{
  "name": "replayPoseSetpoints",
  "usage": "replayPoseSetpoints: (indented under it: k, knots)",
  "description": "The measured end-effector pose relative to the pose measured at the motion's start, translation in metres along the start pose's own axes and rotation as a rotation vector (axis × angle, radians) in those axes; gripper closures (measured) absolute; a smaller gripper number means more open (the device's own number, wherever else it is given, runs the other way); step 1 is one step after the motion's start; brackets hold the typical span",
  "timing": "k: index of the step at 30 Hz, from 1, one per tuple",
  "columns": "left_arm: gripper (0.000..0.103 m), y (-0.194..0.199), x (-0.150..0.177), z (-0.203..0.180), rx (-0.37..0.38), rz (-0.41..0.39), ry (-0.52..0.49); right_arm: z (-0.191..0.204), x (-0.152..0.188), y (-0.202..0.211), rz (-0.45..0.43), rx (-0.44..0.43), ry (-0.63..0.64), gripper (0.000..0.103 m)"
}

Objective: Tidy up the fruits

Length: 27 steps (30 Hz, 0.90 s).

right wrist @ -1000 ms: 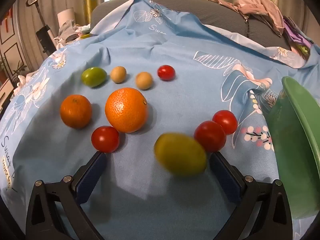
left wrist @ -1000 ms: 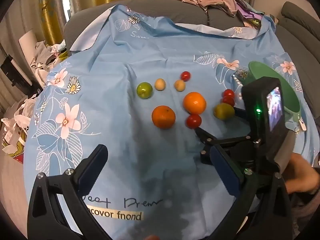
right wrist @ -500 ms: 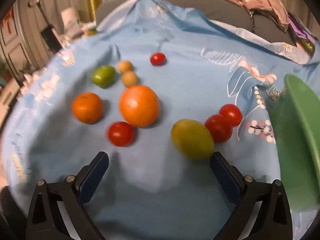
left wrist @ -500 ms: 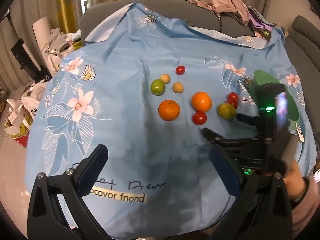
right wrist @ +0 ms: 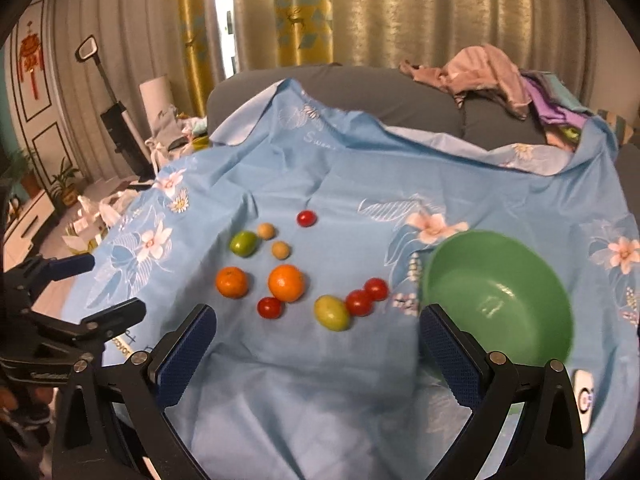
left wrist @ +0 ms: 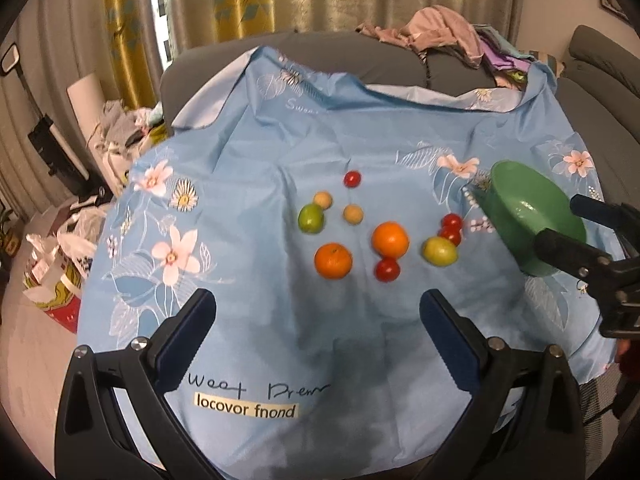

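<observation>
right hand-held gripper wide open, empty; yellow-green fruit just ahead, bowl to right. left hand-held gripper open, empty, farther.

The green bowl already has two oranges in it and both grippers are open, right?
Not quite. The green bowl is empty in the right wrist view; both oranges lie on the blue cloth. The left gripper and right gripper are open.

A light-blue cloth is showing pink-and-white flowers, oranges are glowing bright orange, tomatoes red — the bowl is showing plain green.
</observation>
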<state>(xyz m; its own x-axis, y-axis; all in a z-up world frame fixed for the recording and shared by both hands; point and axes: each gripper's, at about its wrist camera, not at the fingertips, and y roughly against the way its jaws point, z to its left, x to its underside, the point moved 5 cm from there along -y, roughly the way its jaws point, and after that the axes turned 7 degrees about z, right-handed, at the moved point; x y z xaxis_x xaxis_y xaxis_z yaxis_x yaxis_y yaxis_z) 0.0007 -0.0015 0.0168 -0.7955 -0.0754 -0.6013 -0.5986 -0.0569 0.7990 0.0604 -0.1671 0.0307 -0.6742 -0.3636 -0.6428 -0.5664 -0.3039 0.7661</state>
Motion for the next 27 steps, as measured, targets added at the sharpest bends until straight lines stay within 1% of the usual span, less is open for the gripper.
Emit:
replayPoseSetpoints:
  k: [4,9,14,27]
  knots:
    - [0.001,0.01,-0.013,-0.009,-0.014,-0.04,-0.034,-0.001,-0.001,0.011,-0.003,-0.01,-0.008,0.001]
    - [0.001,0.019,-0.024,-0.015,-0.037,-0.075,-0.044,-0.001,0.005,0.017,-0.022,-0.016,-0.006,0.001]
    - [0.001,0.017,-0.024,-0.022,-0.051,-0.074,-0.057,0.001,0.008,0.016,-0.022,-0.029,-0.004,0.001]
    - [0.001,0.013,-0.024,-0.027,-0.043,-0.059,-0.059,0.004,0.012,0.013,-0.013,-0.039,0.003,0.001]
